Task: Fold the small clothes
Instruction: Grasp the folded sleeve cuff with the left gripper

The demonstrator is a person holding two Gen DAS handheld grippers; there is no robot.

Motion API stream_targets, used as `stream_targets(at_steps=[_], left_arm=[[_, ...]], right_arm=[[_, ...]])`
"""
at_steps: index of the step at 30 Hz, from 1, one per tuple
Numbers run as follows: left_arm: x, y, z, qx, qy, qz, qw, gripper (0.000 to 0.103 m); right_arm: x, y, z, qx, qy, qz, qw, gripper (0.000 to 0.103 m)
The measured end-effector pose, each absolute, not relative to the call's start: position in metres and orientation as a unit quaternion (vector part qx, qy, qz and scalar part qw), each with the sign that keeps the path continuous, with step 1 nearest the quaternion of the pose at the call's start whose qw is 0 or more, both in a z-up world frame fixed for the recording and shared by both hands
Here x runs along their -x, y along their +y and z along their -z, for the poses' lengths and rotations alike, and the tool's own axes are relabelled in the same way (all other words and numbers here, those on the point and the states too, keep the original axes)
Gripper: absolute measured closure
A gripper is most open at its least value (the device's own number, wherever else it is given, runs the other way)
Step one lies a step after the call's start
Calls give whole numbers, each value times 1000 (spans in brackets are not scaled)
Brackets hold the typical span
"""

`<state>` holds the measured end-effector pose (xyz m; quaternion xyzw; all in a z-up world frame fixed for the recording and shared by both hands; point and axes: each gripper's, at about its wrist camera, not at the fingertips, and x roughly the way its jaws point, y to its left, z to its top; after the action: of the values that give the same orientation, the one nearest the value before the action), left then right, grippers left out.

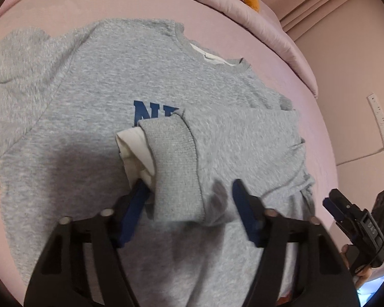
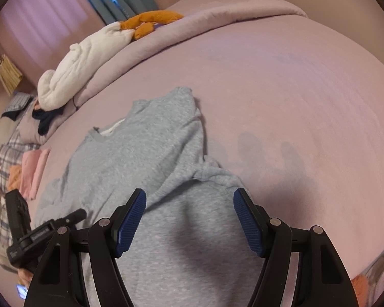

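Folding sleeve (image 1: 176, 163) across sweatshirt (image 1: 71, 117) | left claw (image 1: 189, 204), right claw (image 2: 189, 220) agape, empty | next: opposite sleeve, mid-bed (image 2: 294, 89)

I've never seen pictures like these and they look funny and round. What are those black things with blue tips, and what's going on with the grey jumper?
Those are two grabbing tools, each held in a person's hand; no robot here. Each carries a camera with a round lens that bends the picture. One picture looks along the left gripper, the other along the right gripper. The blue parts are their jaws, and both sets are open, holding nothing. A grey sweatshirt with blue letters lies on a pink bed. One sleeve is folded across its front, with a white cuff peeking out, lying between the left jaws. A white-and-orange soft toy rests on the rolled-up quilt.
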<state>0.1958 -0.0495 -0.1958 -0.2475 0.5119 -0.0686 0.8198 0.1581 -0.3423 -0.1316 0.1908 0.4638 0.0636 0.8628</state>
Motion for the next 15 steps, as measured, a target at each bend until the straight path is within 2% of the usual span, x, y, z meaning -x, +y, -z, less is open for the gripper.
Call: stream_targets(at_steps=[4, 5, 9, 15], left_arm=[[-198, -50, 193, 220, 516, 52, 826, 79], [-199, -50, 191, 223, 513, 56, 827, 87], [-203, -53, 164, 210, 488, 59, 845, 92], [-218, -46, 113, 203, 442, 71, 871, 93]], right_arm=[[-161, -345, 139, -202, 469, -62, 857, 33], [-162, -345, 140, -204, 471, -62, 856, 33], [-165, -346, 141, -212, 473, -61, 853, 33], [-174, -346, 139, -218, 468, -66, 854, 33]])
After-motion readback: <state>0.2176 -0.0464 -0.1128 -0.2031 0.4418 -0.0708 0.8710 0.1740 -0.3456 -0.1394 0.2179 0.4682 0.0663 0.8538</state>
